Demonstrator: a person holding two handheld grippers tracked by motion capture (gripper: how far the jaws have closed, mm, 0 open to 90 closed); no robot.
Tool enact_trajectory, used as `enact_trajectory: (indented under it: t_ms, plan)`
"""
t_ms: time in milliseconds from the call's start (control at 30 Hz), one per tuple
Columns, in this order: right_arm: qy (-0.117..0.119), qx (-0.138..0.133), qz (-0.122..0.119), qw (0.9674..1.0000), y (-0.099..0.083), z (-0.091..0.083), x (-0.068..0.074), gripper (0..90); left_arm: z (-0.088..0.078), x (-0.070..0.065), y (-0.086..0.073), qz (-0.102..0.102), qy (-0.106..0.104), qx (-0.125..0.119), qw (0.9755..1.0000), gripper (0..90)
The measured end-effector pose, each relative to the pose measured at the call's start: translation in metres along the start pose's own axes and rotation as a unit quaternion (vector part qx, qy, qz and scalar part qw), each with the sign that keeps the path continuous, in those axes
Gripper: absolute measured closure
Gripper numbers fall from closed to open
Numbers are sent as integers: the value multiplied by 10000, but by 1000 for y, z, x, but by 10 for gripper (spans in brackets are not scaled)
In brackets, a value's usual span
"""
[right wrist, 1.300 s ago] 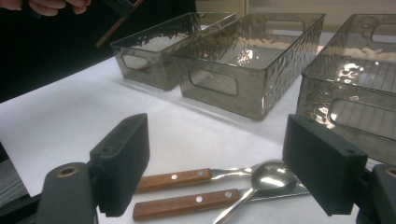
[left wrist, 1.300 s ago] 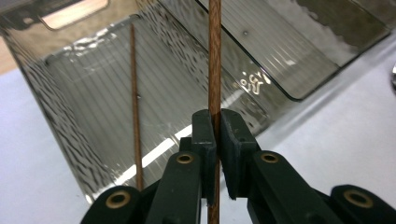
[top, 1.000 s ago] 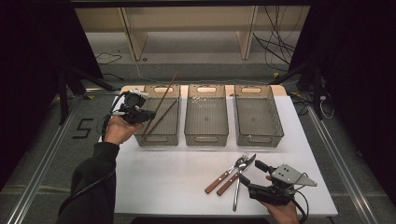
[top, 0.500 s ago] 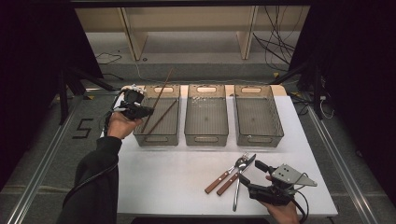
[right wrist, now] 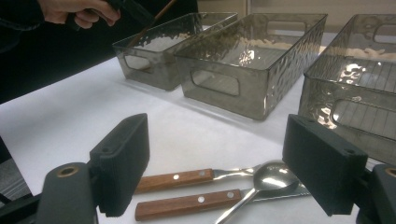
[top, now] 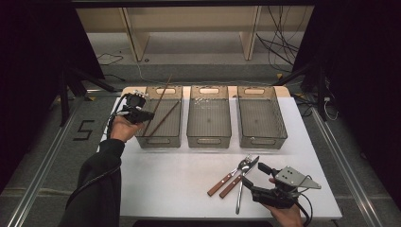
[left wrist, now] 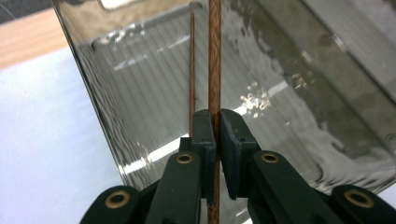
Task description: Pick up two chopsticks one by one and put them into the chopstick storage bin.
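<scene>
- Left gripper (top: 142, 113), high view: held at the near-left edge of the left-hand smoky-grey clear plastic bin (top: 161, 140), jaws pinching a slim brown wooden chopstick (top: 158, 103) that slants up and away past the bin's far rim.
- Second slim brown wooden chopstick (top: 166, 117), high view: lies slanted inside the same bin, just beside the held one, lower end near the front wall.
- Left gripper view: black pads pressed together on the held chopstick (left wrist: 214, 60), which runs straight up between them; the other chopstick (left wrist: 192, 70) stands thinner just to its left, apart from it. Ribbed bin floor and wavy wall (left wrist: 93, 84) show behind, a detail too small to read from above.
- Right gripper (top: 260, 176), high view: low over the near-right of the white table (top: 165, 175), jaws spread, nothing between them.
- Right gripper view: the two pads (right wrist: 122, 158) stand wide apart over the cutlery: two wooden-handled table knives (right wrist: 187, 189) lying side by side and a steel spoon (right wrist: 271, 179) across them, bowl resting on the blades. Whether the pads touch the table cannot be told.
- High view places that cutlery (top: 234, 178) just ahead of the right gripper, well apart from the three bins.
- Middle grey plastic bin (top: 208, 139) and right grey plastic bin (top: 262, 140): in a row with the left one, close together.
- Right gripper view also catches the person's left hand (right wrist: 77, 11) with the chopstick over the far bin.
</scene>
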State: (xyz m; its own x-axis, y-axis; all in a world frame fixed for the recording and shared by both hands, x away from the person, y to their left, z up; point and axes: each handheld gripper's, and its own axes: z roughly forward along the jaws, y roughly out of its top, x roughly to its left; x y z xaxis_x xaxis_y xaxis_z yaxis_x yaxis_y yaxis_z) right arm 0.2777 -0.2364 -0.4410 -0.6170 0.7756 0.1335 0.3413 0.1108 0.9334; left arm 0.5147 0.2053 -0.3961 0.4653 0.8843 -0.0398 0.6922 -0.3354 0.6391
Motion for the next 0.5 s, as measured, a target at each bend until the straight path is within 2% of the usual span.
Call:
enact_trajectory:
  t_ms: [233, 367, 433, 500]
  plan:
    - [-2, 3, 7, 10000, 0, 0, 0, 236, 6, 2, -5, -100, 61, 144, 9998, 837]
    - [2, 2, 5, 10000, 0, 0, 0, 236, 4, 3, -5, -213, 120, 54, 9997, 825]
    - [-2, 5, 10, 10000, 0, 0, 0, 236, 2, 2, -4, -254, 63, 20, 9997, 751]
    - [2, 2, 8, 10000, 0, 0, 0, 236, -1, 0, -3, -255, 97, 16, 9996, 701]
